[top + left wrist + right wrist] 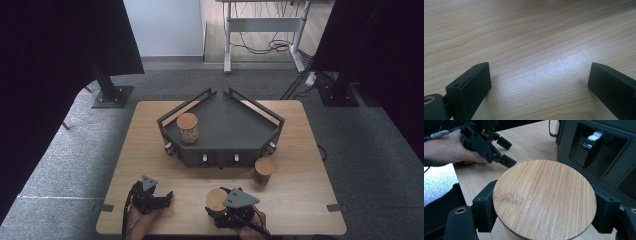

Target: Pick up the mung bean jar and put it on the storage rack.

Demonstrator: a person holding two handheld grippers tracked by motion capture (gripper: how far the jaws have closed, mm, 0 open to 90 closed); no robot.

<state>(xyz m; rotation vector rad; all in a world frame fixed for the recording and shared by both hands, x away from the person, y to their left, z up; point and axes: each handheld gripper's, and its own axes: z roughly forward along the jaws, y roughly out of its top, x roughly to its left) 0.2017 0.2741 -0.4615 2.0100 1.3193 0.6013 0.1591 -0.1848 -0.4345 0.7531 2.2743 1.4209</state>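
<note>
**Right gripper clamps a lidded jar at the table's near edge**

A light wooden table (150,150) fills the middle of the high view, standing on grey carpet (65,150). Black curtains (50,60) hang at the upper left and upper right of the frame, and at top centre a white desk frame (265,25) stands over a tangle of cables.

At the table's centre sits a dark grey angular tray (235,125) with low rails. A jar with a wooden lid (188,128) stands inside it, in its left part. A second wooden-lidded jar (264,170) stands on the table just off the tray's lower right corner.

At the lower centre of the high view the right gripper (220,206) is clenched on a third jar (217,199); in the right gripper view its round bamboo lid (544,197) sits between the two black jaws, which press its sides. The tray's grey wall (599,152) rises at that view's upper right.

The left gripper (167,196) lies at the lower left of the high view, held by a hand (451,150). Its jaws stand wide apart, released, with bare wood grain (529,37) between them.
</note>
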